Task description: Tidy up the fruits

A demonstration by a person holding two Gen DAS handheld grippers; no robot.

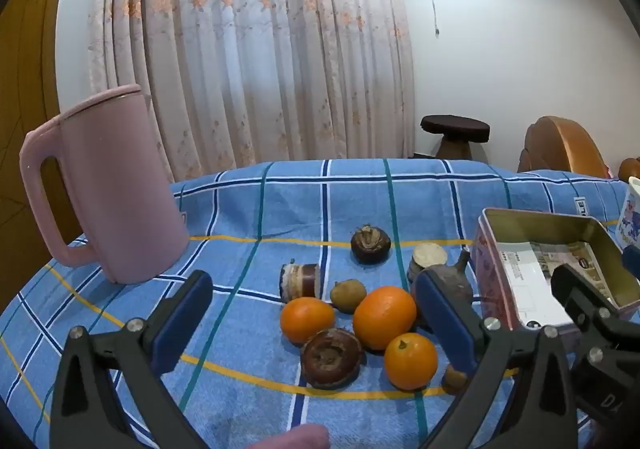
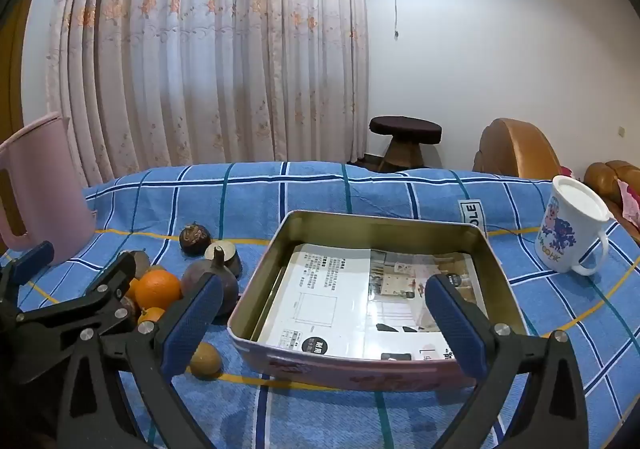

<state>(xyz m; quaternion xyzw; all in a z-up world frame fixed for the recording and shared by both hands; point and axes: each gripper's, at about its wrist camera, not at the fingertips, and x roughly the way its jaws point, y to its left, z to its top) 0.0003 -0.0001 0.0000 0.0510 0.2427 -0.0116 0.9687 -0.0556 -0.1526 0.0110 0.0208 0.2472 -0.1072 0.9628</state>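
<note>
Your left gripper hangs wide open over the fruit pile, tilted down toward the table, with nothing between its blue pads. Your right gripper is spread just as wide above the near edge of the tin box, gripping nothing.

The fruit sits in a loose cluster on the blue checked cloth, left of the box. You have 3 oranges there: 1 large orange in the middle, 1 orange on the left and 1 orange nearest you. A brown flat-topped fruit touches the near side of the group. A small tan fruit lies between the 2 farther oranges, and another small tan fruit rests alone close to the box's near left corner. Behind them lie a short cut piece with a dark rind, a dark round fruit with a dried crown, a pale cut fruit and a dark stemmed fruit just beside the box.

The box is open, holds only a printed sheet, and has no fruit inside. A pink jug stands at the far left, and a white mug stands well to the right of the box.
</note>
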